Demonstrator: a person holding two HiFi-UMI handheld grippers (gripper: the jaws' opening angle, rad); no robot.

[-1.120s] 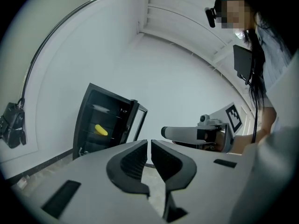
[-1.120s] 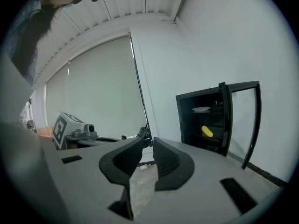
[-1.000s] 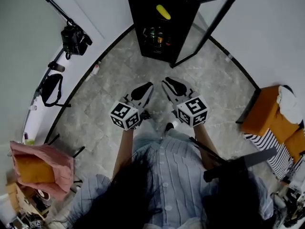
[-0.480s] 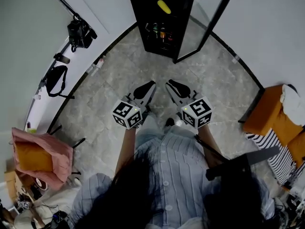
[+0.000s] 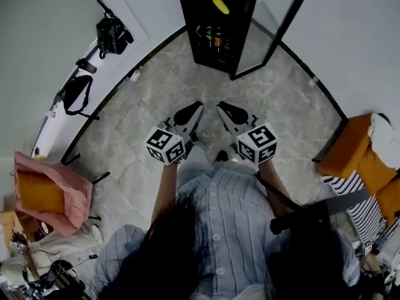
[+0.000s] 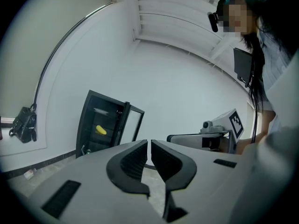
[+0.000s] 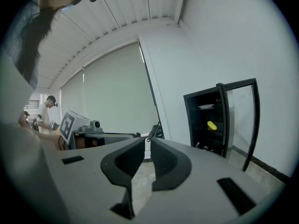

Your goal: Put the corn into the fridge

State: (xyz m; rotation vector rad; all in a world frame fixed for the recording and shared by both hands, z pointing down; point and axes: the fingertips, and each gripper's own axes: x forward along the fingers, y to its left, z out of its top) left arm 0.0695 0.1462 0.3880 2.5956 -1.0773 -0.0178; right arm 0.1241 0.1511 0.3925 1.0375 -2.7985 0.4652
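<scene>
The yellow corn (image 5: 220, 5) lies on a shelf inside the black fridge (image 5: 215, 49), whose glass door (image 5: 275, 24) stands open to the right. The corn (image 6: 100, 130) shows in the left gripper view, and the corn (image 7: 212, 125) shows in the right gripper view too. Both grippers are held side by side in front of the person, well short of the fridge. My left gripper (image 5: 190, 112) is shut with nothing between its pads. My right gripper (image 5: 226, 111) is also shut and holds nothing.
Bottles (image 5: 215, 39) stand on the fridge's lower shelf. A camera on a stand (image 5: 112, 35) and a black bag (image 5: 78, 95) are by the left wall. Pink cloth (image 5: 50, 192) covers a seat at left; an orange chair (image 5: 356, 152) stands at right. Grey stone floor (image 5: 156, 86) lies between.
The person and both grippers have shifted across the floor together. In the head view the fridge now sits further right. The grippers stay side by side with nothing in them.
</scene>
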